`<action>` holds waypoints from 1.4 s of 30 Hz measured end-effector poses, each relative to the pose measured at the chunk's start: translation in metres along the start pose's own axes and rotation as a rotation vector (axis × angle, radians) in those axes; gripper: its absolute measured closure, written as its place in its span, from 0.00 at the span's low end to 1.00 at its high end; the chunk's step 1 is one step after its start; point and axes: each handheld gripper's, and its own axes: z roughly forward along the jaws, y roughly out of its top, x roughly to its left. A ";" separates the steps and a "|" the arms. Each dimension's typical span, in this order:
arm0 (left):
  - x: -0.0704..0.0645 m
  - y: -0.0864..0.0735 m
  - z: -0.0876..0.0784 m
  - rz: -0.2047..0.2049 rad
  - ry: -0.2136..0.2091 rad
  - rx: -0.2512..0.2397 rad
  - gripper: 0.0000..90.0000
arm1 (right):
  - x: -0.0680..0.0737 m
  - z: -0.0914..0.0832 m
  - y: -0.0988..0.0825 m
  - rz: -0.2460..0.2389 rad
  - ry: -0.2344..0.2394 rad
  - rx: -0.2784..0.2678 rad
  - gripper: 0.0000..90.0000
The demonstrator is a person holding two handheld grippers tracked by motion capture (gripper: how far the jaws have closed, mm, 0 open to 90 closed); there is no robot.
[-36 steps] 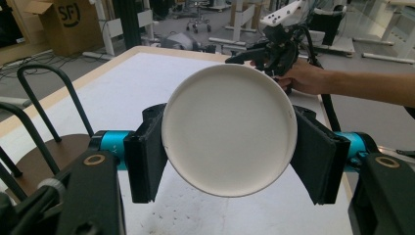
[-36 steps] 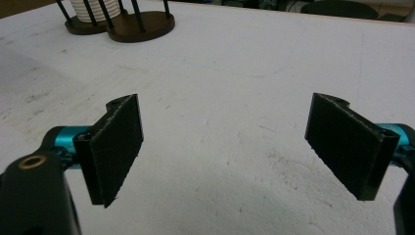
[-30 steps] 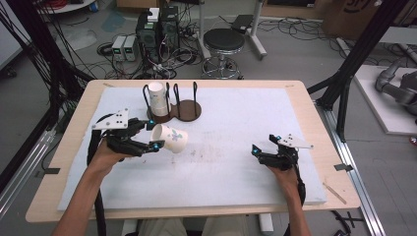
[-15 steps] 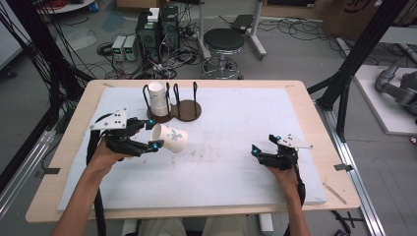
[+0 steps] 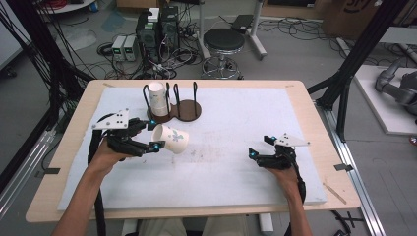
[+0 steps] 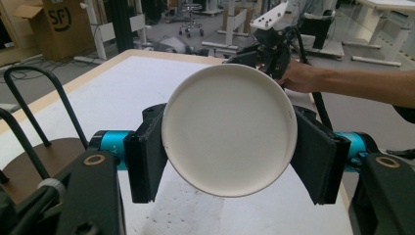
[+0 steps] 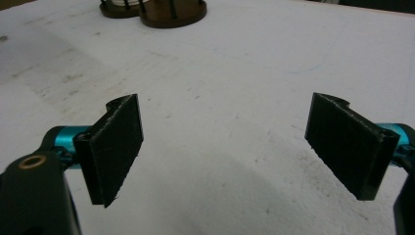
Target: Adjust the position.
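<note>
Overhead, the left gripper (image 5: 153, 134) clamps a paper cup (image 5: 170, 138) on its side above the white mat, near the wire cup rack (image 5: 172, 101), where one cup (image 5: 157, 97) already sits; this one looks left to place. Then the left gripper view shows the cup's base (image 6: 229, 129) squeezed between both pads, and the right gripper view shows the right gripper (image 7: 244, 142) parted and empty over the mat (image 7: 235, 68)
</note>
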 end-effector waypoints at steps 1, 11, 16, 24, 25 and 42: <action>0.000 0.000 0.001 -0.002 -0.002 0.000 0.40 | 0.000 0.000 0.000 0.000 0.000 0.000 0.16; 0.001 -0.002 0.011 -0.009 -0.026 -0.007 0.40 | 0.011 -0.003 0.022 -0.064 0.164 -0.011 0.16; 0.001 -0.004 0.017 -0.010 -0.028 -0.001 0.40 | 0.017 -0.002 0.042 -0.113 0.255 -0.005 0.16; -0.001 -0.005 0.023 -0.013 -0.025 0.000 0.40 | 0.029 0.005 0.069 -0.165 0.361 -0.004 0.17; -0.001 -0.005 0.023 -0.017 -0.029 -0.002 0.40 | 0.029 0.005 0.069 -0.165 0.361 -0.004 0.17; 0.000 -0.004 0.036 -0.024 -0.076 -0.036 0.40 | 0.053 0.034 0.111 -0.252 0.600 -0.003 0.17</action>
